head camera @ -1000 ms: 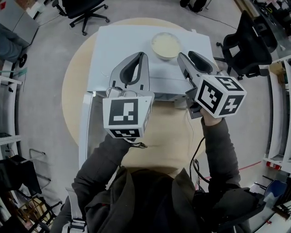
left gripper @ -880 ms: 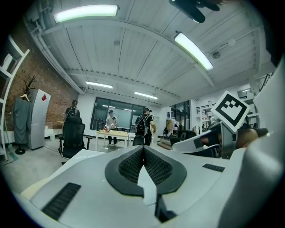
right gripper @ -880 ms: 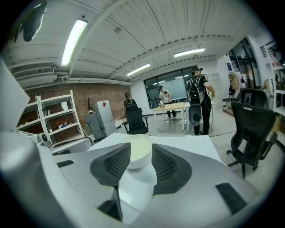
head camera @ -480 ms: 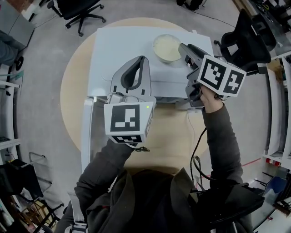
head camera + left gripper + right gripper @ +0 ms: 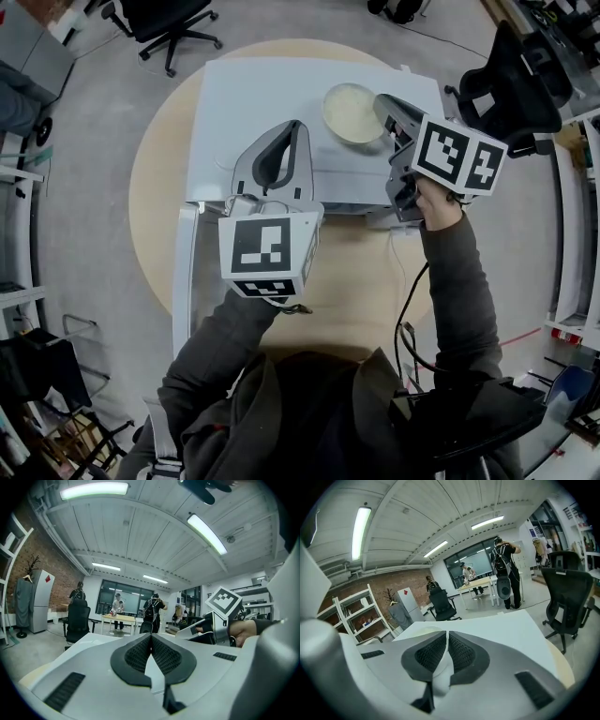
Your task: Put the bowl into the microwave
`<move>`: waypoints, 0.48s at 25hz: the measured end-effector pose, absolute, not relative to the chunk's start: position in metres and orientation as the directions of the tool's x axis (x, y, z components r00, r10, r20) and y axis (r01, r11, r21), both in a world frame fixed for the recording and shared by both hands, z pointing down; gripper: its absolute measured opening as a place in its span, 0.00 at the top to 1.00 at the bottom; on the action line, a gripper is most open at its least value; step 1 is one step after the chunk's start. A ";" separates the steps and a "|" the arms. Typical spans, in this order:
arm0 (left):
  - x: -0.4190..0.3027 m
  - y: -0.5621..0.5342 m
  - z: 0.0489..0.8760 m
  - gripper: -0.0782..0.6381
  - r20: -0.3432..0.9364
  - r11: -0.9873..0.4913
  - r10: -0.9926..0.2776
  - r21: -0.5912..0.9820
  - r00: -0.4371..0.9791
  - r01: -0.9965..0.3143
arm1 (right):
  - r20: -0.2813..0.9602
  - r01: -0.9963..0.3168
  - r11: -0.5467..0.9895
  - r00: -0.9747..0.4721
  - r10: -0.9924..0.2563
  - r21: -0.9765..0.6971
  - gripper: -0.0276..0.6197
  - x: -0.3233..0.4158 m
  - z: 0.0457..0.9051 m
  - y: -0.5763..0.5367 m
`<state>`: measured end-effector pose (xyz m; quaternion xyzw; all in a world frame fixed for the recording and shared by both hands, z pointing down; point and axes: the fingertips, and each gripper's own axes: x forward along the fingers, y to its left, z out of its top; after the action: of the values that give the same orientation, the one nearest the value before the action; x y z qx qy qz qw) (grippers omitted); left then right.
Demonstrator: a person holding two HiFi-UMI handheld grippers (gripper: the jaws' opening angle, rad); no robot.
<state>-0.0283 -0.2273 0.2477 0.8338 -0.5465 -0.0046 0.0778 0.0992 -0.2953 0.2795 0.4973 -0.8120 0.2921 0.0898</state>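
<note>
Since the earlier frame the right gripper (image 5: pixel 380 105) is brought forward to the shallow cream round bowl (image 5: pixel 351 112) atop the white box-shaped microwave (image 5: pixel 244 103); its jaws are closing on the bowl's rim; the left gripper (image 5: pixel 292 131) is held shut and empty; lifting is judged next.

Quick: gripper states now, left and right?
Left gripper: closed, empty.
Right gripper: closing on the rim of the round cream-white bowl.

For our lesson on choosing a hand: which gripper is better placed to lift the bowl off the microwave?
Right. The right gripper is at the bowl, its fingers closing on the rim; the left gripper is shut, empty, over the microwave short of it.
</note>
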 end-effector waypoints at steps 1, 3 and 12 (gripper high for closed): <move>-0.029 -0.227 0.248 0.88 0.079 -0.388 -0.913 0.136 0.400 -0.912 | 0.438 -0.860 0.334 -0.490 -0.754 -0.386 0.92 0.099 0.279 -0.295; -0.030 -0.227 0.248 0.88 0.081 -0.384 -0.915 0.133 0.396 -0.914 | 0.438 -0.855 0.330 -0.495 -0.751 -0.400 0.92 0.098 0.279 -0.295; -0.021 -0.225 0.249 0.88 0.091 -0.393 -0.910 0.127 0.405 -0.911 | 0.420 -0.847 0.332 -0.502 -0.756 -0.416 0.92 0.107 0.270 -0.291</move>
<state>-0.0206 -0.2246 0.2488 0.8346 -0.5453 0.0034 0.0784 0.1067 -0.2909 0.2703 0.4931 -0.8126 0.3016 0.0755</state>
